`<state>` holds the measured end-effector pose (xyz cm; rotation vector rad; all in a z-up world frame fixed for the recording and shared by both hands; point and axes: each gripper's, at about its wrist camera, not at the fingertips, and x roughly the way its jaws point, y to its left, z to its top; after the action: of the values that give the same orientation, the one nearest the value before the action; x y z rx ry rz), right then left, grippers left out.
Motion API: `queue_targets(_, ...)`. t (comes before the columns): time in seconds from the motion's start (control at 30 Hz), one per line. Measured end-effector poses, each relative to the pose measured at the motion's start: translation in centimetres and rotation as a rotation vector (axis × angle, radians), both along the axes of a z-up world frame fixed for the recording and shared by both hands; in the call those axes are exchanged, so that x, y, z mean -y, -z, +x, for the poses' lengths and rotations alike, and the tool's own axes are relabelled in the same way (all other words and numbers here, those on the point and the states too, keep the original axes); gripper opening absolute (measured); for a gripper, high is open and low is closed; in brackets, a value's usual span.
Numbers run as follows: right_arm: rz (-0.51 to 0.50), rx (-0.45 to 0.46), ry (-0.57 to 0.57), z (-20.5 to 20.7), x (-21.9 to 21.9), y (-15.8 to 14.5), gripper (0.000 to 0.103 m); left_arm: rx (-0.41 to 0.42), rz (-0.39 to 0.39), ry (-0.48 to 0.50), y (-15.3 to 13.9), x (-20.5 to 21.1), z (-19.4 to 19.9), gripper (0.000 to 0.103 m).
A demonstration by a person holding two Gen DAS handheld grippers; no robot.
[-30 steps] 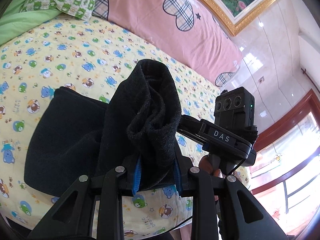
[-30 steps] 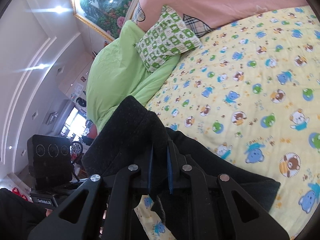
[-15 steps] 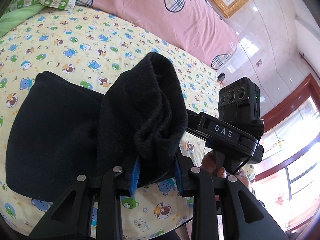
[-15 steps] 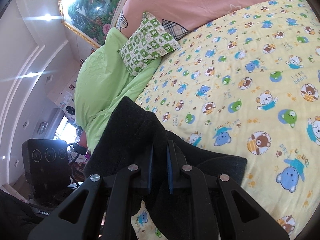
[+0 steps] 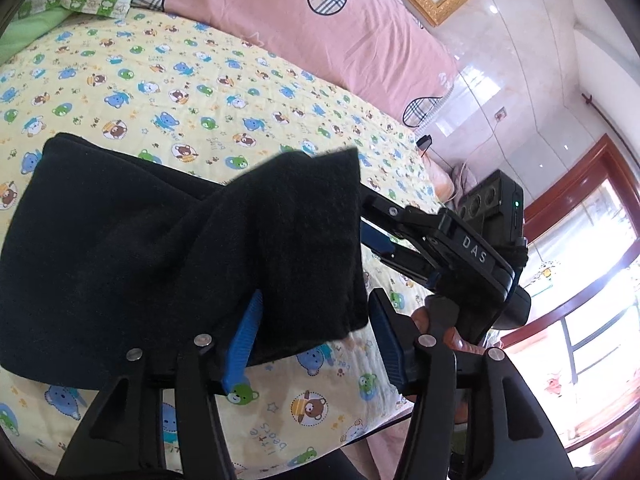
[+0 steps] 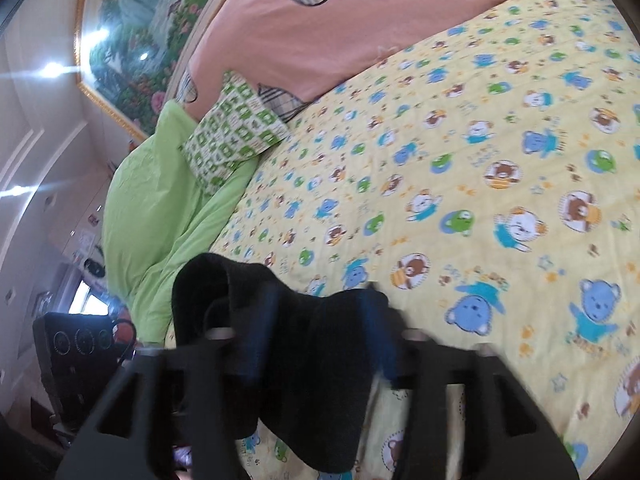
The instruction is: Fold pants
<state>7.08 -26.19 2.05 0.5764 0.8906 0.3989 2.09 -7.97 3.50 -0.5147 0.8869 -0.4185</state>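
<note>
The black pants [image 5: 132, 248] lie folded on the yellow bear-print bedspread [image 5: 224, 92]. In the left wrist view my left gripper [image 5: 316, 332] is open, its blue pads [image 5: 244, 336] spread wide, and a loose fold of the pants rests between them. The right gripper's body [image 5: 472, 256] reaches in from the right beside that fold. In the right wrist view my right gripper [image 6: 316, 344] is open too, blurred by motion, with black pants cloth [image 6: 304, 380] draped between and over its fingers.
A pink headboard cushion [image 5: 328, 20] with plaid hearts runs along the back. A green-patterned pillow [image 6: 232, 136] and a green quilt [image 6: 156, 208] lie at the bed's left. The bed's near edge [image 5: 360, 436] is close below the grippers. A window [image 5: 592, 304] is at right.
Both grippers have opened and let go of the pants. The raised fold has dropped lower and flatter onto the folded pants. The right view has swung and blurred.
</note>
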Motion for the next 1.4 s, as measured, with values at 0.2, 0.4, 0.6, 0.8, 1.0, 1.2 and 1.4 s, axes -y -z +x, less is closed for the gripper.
queue_targets(0.2,-0.011,0.004,0.068,-1.6,0.3,-0.8,0.073,0.025,-0.051,-0.044,-1.0,-2.2,-1.4,0.065)
queue_targets(0.4,-0.023,0.015,0.112,-3.1,0.3,-1.9,0.077,0.033,-0.061,-0.120,-1.3,-4.9,-2.5,0.068)
queue_targets(0.6,-0.077,0.049,0.112,-4.7,-1.0,-3.5,0.087,0.018,-0.076,-0.200,-0.8,-8.0,-2.9,0.068)
queue_targets(0.8,-0.138,0.042,0.081,-5.9,-3.2,-3.8,0.089,0.002,-0.087,-0.259,-0.2,-10.4,-3.3,0.069)
queue_targets(1.0,-0.168,0.019,0.040,-6.7,-4.8,-3.1,0.090,-0.006,-0.070,-0.300,0.0,-12.0,-3.9,0.073)
queue_targets(1.2,-0.171,0.000,0.027,-7.0,-5.4,-2.5,0.090,-0.026,-0.068,-0.339,0.4,-13.3,-4.4,0.075)
queue_targets(1.4,-0.146,-0.013,0.030,-7.0,-5.5,-2.0,0.090,-0.066,-0.045,-0.362,1.0,-14.0,-4.2,0.076)
